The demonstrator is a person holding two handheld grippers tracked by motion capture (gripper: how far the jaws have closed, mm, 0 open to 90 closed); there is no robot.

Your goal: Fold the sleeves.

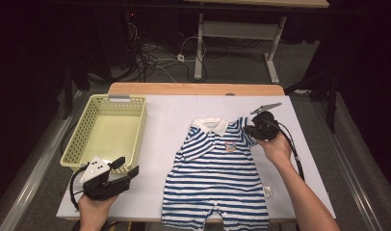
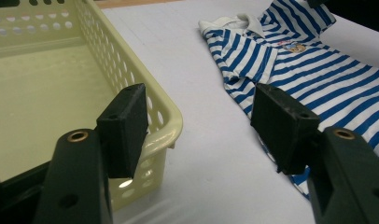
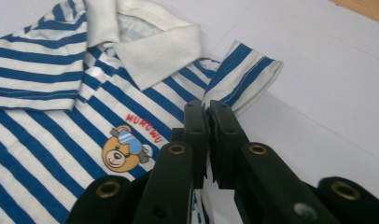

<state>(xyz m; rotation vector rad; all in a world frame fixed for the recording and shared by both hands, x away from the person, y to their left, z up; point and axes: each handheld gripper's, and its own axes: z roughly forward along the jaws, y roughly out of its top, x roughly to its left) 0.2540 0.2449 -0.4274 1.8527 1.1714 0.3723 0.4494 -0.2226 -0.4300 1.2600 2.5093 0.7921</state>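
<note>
White tabletop (image 1: 169,115), (soft) striped romper (image 1: 217,178)

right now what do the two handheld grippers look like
Both are black. The left gripper carries a light grey three-cornered plate with dark dots on top; its fingers end in blocky black pads, with brass-coloured screws behind. The right gripper has a grey plate too, and a black cable trails along the bare forearm.

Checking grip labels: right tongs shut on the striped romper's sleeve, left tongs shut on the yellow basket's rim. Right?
Left is wrong. The left tongs stand open beside the yellow perforated plastic basket, gripping nothing, per the left gripper view. The rest holds.
</note>
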